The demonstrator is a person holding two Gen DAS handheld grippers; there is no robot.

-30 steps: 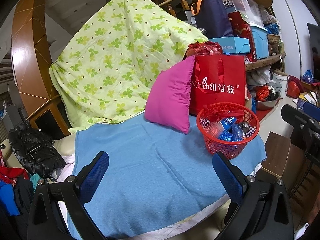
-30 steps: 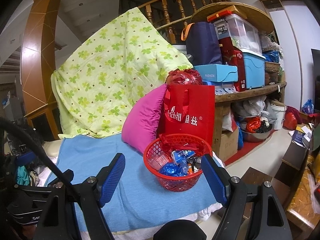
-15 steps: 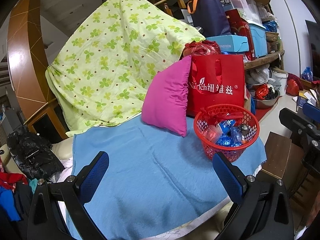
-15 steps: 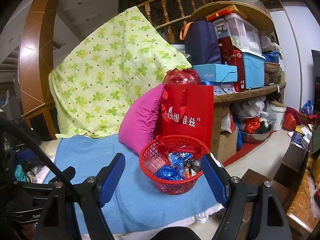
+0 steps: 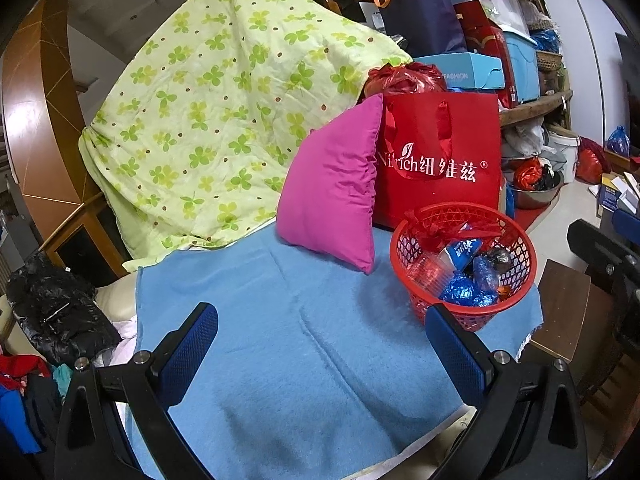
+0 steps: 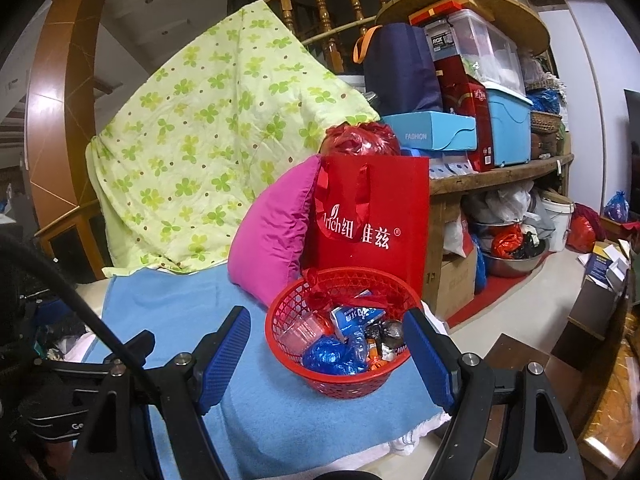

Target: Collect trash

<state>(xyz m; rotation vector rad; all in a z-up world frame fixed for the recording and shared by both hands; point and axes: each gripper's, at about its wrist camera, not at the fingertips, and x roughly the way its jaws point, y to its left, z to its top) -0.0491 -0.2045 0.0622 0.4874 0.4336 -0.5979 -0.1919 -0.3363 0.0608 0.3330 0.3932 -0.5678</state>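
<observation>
A red trash basket [image 6: 340, 376] is set on a blue blanket [image 5: 300, 360] before cluttered shelves [image 6: 500, 168]. Both the left claw [image 5: 320, 344] and right claw [image 6: 326, 354] are held released and empty.

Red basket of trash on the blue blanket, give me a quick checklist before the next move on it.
1. Red basket stands upright on the blue blanket: ok.
2. Trash inside it, blue wrappers and a clear plastic cup, sits below the rim: ok.
3. Right gripper is open and empty, with the basket framed between its fingers: ok.
4. Left gripper is open and empty: ok.
5. Basket is clear of the edge: not ok, it stands near the blanket's right end.
6. Loose trash lying on the blanket: none visible, ok.
</observation>
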